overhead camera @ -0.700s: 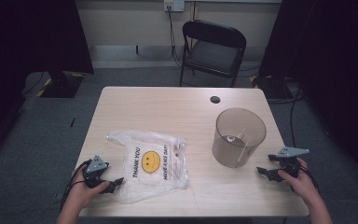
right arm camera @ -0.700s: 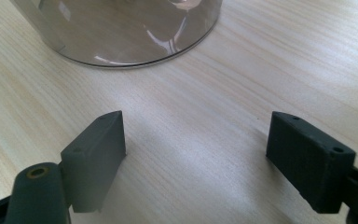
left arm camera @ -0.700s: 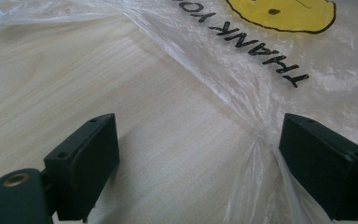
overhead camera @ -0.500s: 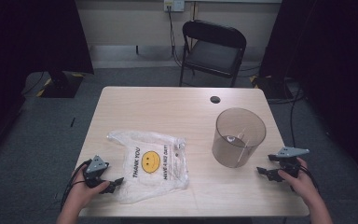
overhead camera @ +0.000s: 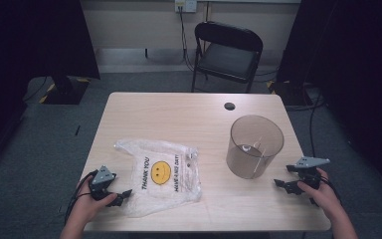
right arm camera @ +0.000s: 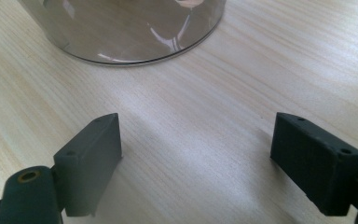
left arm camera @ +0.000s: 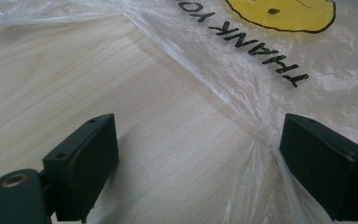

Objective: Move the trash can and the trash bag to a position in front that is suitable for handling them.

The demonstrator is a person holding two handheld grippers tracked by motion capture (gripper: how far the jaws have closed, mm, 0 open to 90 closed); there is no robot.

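A clear plastic bag (overhead camera: 161, 175) with a yellow smiley face and "THANK YOU" print lies flat on the wooden table (overhead camera: 179, 119). My left gripper (overhead camera: 122, 195) rests at the bag's lower left corner, open; in the left gripper view the bag (left arm camera: 261, 60) edge lies beside one jaw, and bare wood is between the jaws (left arm camera: 196, 158). A transparent brownish round bin (overhead camera: 254, 146) stands upright on the right half. My right gripper (overhead camera: 284, 185) sits just right of the bin near the front edge, open over bare wood (right arm camera: 196, 154), with the bin's base (right arm camera: 130, 32) ahead.
A small dark round hole (overhead camera: 229, 106) is in the table's far right part. A black folding chair (overhead camera: 228, 52) stands behind the table. Cables trail on the floor at the right. Bare tabletop lies across the far half and between bag and bin.
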